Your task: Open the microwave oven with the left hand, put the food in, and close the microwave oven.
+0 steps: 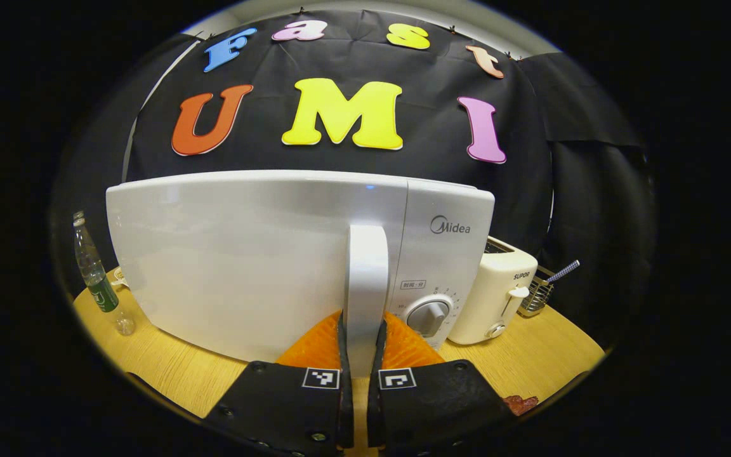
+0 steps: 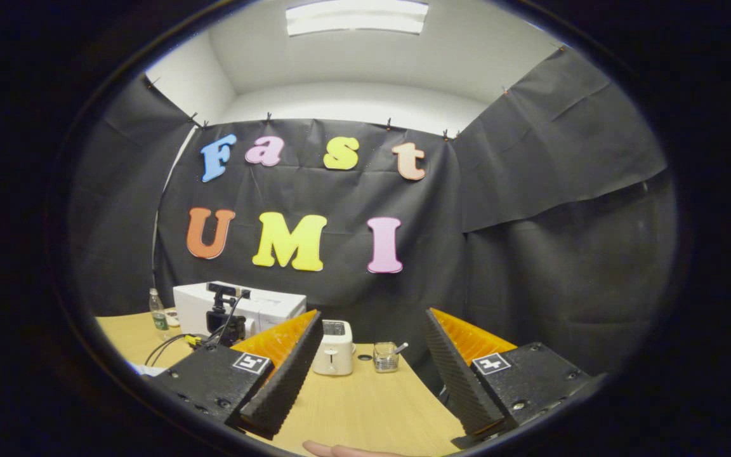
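Note:
A white microwave oven (image 1: 257, 254) stands on the wooden table, its door closed. My left gripper (image 1: 360, 355) is shut on the door's vertical white handle (image 1: 367, 279), one finger on each side of its lower end. In the right gripper view the microwave (image 2: 245, 308) sits far off at the left, with the left gripper's body (image 2: 223, 317) in front of it. My right gripper (image 2: 365, 374) hangs open above the table with nothing between its fingers. A reddish piece of food (image 1: 521, 404) lies at the table's near right edge.
A cream toaster (image 1: 495, 292) stands right of the microwave, then a wire basket (image 1: 538, 297) holding a utensil. A plastic bottle (image 1: 96, 279) stands at the microwave's left. In the right gripper view a fingertip (image 2: 340, 450) shows at the bottom edge.

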`<state>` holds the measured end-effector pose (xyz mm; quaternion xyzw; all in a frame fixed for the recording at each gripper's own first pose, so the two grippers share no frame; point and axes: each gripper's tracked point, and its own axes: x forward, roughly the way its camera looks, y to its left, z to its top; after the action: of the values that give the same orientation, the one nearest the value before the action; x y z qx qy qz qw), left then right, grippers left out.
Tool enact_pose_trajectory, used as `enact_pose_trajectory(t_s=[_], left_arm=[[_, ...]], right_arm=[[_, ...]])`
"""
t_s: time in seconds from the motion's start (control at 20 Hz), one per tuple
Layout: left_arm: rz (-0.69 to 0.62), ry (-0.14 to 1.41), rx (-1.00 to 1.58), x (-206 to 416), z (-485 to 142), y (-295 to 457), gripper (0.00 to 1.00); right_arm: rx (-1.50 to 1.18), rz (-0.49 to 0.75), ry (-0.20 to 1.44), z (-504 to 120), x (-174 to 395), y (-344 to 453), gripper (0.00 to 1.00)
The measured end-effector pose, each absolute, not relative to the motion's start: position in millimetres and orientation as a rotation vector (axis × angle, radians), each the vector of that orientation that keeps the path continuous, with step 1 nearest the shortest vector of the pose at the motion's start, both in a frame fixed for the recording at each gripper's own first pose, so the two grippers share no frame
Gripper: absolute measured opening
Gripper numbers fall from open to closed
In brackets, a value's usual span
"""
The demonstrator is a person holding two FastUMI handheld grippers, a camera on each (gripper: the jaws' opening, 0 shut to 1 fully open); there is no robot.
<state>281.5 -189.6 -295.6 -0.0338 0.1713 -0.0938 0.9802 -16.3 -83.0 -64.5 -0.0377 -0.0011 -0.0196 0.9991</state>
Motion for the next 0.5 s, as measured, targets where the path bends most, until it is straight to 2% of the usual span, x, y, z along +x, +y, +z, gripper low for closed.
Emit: enact_pose_trajectory(t_s=[0.5], left_arm=[[-0.270,0.285,-0.037,214,-285,-165,0.07]], right_arm=[[-0.054,-0.015,0.014,-70,-31,-69,1.00]])
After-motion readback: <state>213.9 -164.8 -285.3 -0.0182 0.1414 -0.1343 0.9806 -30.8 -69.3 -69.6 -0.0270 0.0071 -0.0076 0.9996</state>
